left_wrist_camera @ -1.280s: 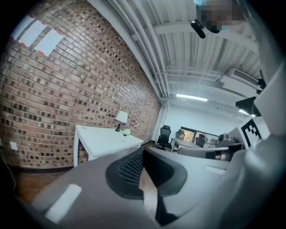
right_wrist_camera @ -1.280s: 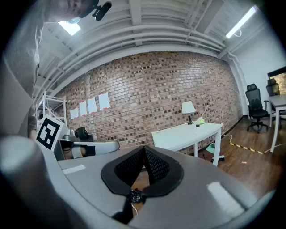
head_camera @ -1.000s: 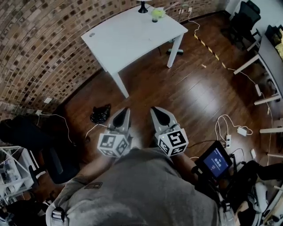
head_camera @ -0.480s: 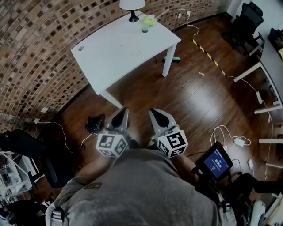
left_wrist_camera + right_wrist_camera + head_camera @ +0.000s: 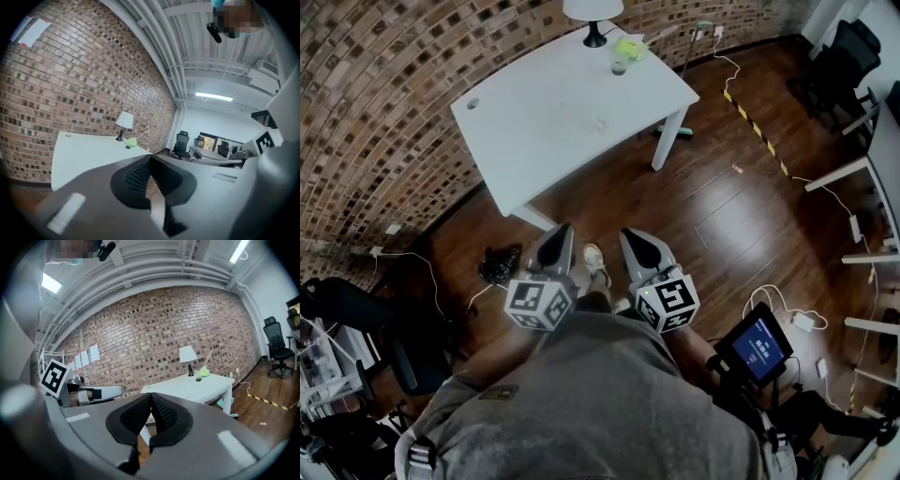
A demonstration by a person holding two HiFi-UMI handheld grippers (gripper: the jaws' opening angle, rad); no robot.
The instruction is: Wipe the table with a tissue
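Left tool [image 5: 562,232], right tool [image 5: 631,236]: closed, empty.

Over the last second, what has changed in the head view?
The person has stepped toward the white table, now nearer in view with its lamp shade showing; a shoe has come in between the left tongs and right tongs. Nothing taken or let go; both stay shut, empty, side by side.

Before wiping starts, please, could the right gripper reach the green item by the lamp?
Probably not: the right gripper is over floor, short of the table; the green item sits at its far end.
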